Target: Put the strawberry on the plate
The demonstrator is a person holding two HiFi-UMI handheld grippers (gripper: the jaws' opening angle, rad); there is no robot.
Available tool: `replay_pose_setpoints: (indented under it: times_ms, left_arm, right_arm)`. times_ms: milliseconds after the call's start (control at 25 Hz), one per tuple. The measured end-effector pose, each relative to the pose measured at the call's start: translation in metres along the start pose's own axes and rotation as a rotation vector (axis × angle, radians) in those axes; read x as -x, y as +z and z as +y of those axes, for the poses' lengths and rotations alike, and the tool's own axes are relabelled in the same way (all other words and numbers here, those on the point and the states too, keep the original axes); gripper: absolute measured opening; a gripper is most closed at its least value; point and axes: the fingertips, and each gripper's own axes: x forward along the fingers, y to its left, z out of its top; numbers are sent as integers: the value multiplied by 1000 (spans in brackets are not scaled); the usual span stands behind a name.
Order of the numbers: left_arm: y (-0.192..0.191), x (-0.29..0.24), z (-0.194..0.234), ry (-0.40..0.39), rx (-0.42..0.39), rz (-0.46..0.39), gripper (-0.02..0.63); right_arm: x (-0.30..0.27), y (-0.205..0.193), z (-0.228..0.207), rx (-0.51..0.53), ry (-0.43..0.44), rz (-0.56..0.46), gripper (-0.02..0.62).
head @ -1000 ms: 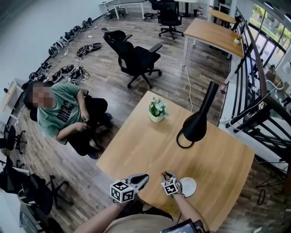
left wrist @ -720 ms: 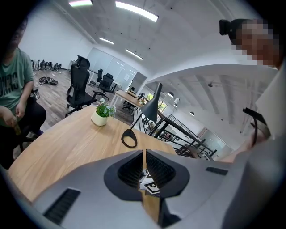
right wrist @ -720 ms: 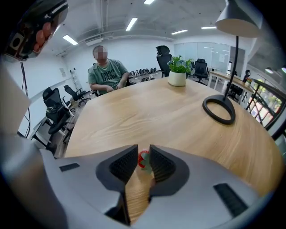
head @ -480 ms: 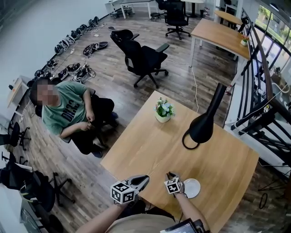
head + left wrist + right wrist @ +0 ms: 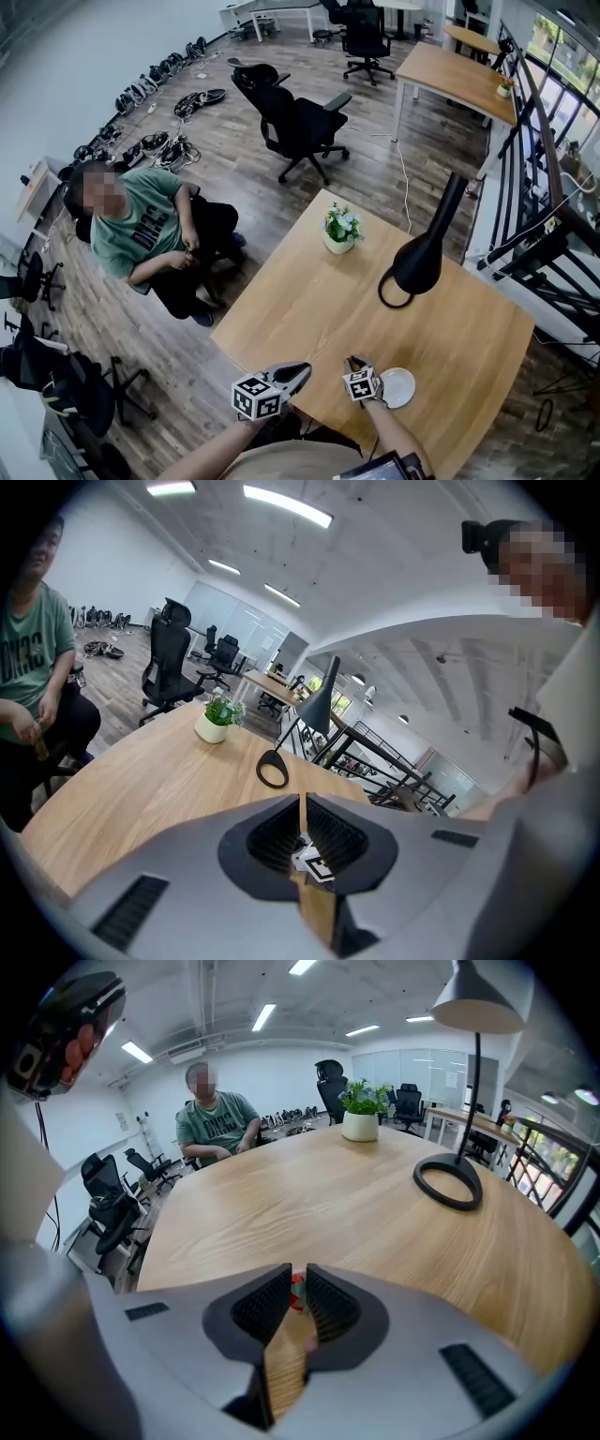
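Closing the jaws of the right gripper slightly further than half a second ago, pinching the strawberry between their tips, with red flesh and a bit of green showing in the narrow gap. Keeping both grippers otherwise in the same place at the near edge of the wooden table.

Leaving the seated person in a green T-shirt far off to the left, away from the table. Holding the left gripper next, jaws drawn together on nothing, only a hairline slit between them. Gripping the strawberry low over the wood just left of the white plate, not yet on it; touching the tabletop or not, impossible to tell. Leaving the potted plant and, to its right, the black desk lamp farther back, well apart from both grippers.
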Motion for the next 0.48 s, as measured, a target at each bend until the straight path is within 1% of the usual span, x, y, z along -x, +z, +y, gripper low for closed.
replay_pose_setpoints:
  times_ms: [80,120,480]
  left_arm:
    - [0,2,-1,-1,-2,0,5]
    - [-1,2,0,-1,-3,0,5]
    - [-3,6,-2,-3,-12,6,5]
  right_arm:
    - [4,2,0,1,-10,-13,51]
    - [5,4,0,3,-17,-20,7]
    - [13,8,2,3,-23,-39,3]
